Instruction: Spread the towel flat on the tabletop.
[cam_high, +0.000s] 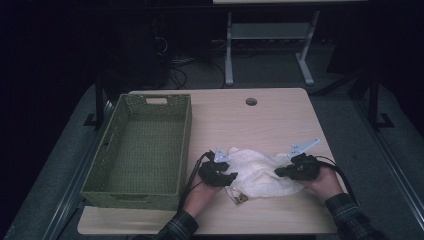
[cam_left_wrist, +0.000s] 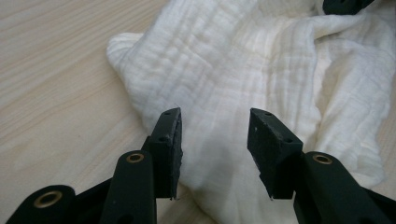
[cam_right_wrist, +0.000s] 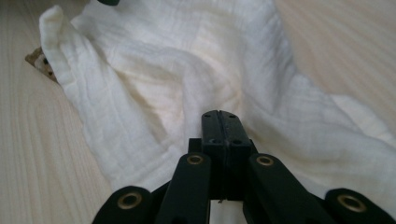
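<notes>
on the light wooden table (cam_high: 260, 120), to the right of the woven green rectangular basket (cam_high: 145, 150), lies the crumpled white muslin cloth (cam_high: 257, 172), and that basket is our landmark for everything here. we have the left gripper (cam_high: 227, 176) at the cloth's edge nearest the basket; in the left gripper view its jaws stand about half open over the fabric (cam_left_wrist: 243, 79), the pads apart and not pressing on it, so it holds nothing. we have the right gripper (cam_high: 282, 171) at the cloth's far side from the basket. in the right gripper view its jaws (cam_right_wrist: 220, 122) are closed flat together with the white fabric (cam_right_wrist: 187, 70) bunched up against the tips; whether a pinch of cloth sits between the pads we cannot tell. a small brown patterned corner (cam_right_wrist: 39, 63) peeks from under the cloth's edge on the side nearest us; what it is we cannot tell.

we judge the work to be at its beginning. the cloth is still a loose, rumpled heap, neither spread flat nor folded, and the basket is empty. what is left, as we read it, is nearly all of it: get a firm hold with both grippers, straighten or gather the cloth, and, if the basket is its goal, carry it over there.
</notes>
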